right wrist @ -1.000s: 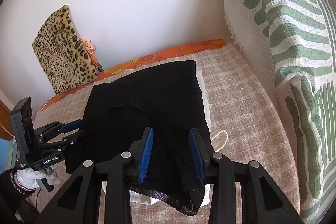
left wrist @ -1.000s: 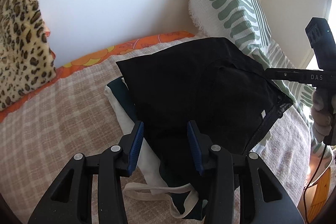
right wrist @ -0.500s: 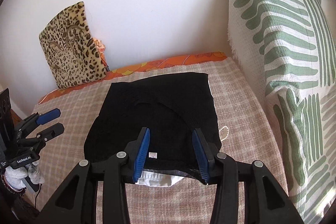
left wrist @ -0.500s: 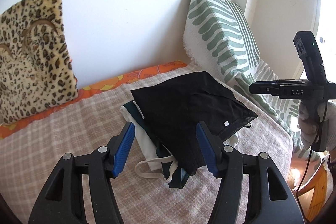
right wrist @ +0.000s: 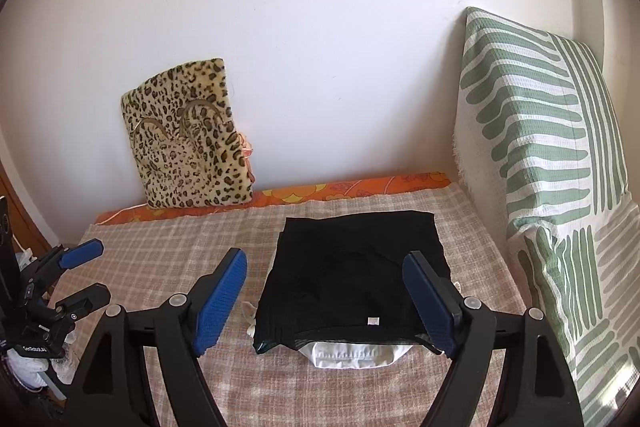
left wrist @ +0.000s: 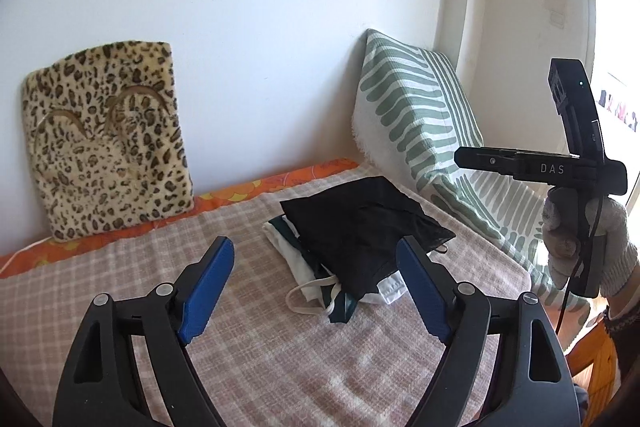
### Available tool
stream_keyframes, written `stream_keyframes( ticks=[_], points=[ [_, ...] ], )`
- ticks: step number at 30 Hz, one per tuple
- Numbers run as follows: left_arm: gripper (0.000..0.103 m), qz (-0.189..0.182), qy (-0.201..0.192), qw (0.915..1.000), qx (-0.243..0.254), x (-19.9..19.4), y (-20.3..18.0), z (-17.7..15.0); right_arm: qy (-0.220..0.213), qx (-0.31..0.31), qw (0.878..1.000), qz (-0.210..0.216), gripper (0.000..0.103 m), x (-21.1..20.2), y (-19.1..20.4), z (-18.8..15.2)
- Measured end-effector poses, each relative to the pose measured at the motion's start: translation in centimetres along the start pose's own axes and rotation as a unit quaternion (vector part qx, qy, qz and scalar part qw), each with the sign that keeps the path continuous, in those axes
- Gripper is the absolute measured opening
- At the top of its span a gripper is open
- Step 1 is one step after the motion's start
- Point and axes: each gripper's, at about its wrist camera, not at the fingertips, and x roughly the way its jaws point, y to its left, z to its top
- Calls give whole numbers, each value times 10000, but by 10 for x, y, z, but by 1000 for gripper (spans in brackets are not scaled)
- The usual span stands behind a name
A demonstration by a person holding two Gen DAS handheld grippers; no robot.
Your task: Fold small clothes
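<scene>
Both hand-held grippers (left wrist: 316, 255) (right wrist: 326, 267) back, wider; black garment (right wrist: 356, 267) uncovered

black garment (right wrist: 356, 263), leopard-print cushion (right wrist: 188, 139), green-striped white pillow (right wrist: 548, 131), beige plaid blanket (right wrist: 180, 247).

Left tongs (left wrist: 314, 281) and right tongs (right wrist: 326, 293) both gape wide, holding nothing.

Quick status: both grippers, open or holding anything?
Left gripper: open, holding nothing.
Right gripper: open, holding nothing, above the black garment.
</scene>
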Motion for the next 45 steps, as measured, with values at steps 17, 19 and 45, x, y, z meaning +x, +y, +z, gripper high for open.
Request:
stream_keyframes(
  ticks=[17, 19, 45],
  points=[
    [103, 455, -187, 9983, -299, -83, 30, -48, -453, -183, 9959, -768, 103, -27, 90, -61],
    [103, 579, -187, 9977, -312, -88, 32, -55, -469, -128, 9956, -807, 103, -24, 94, -69],
    [103, 1083, 570, 9921, -258, -45, 54, -113, -508, 117, 9906, -1263, 103, 23, 90, -111]
  ],
)
